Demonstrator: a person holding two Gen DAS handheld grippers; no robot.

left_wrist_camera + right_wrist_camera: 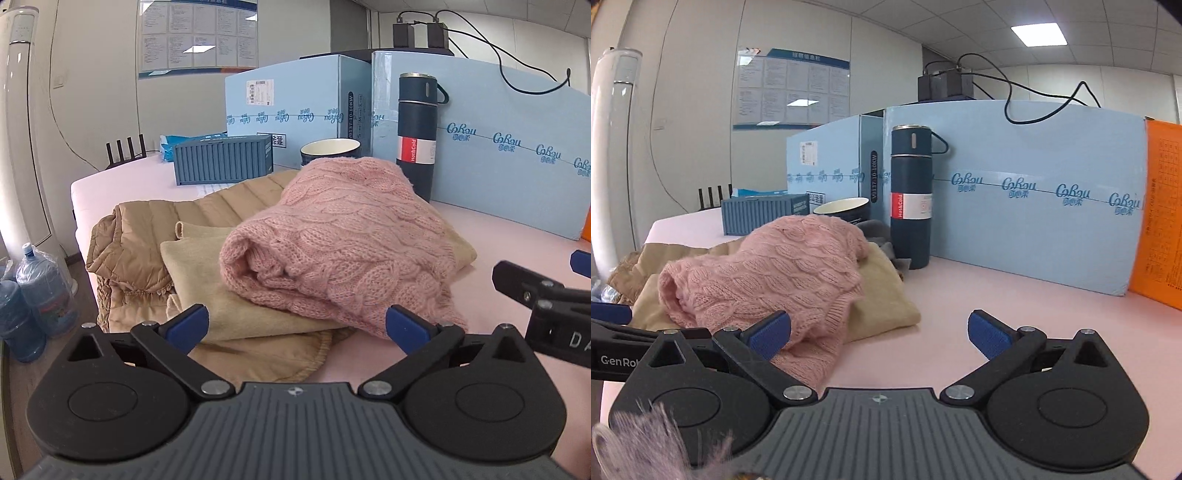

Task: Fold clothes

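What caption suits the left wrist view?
Open left gripper faces a folded pink sweater stacked on beige clothes.

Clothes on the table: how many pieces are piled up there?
3 visible: a pink knitted sweater on top, a folded cream garment under it, and a tan quilted jacket at the bottom. Others may be hidden underneath.

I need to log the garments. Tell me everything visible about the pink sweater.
The pink sweater is a chunky cable-knit, looks like soft wool, folded into a thick bundle with a rolled opening facing the left wrist camera. It lies on a folded cream garment, itself over a tan quilted jacket. No claw grips it.
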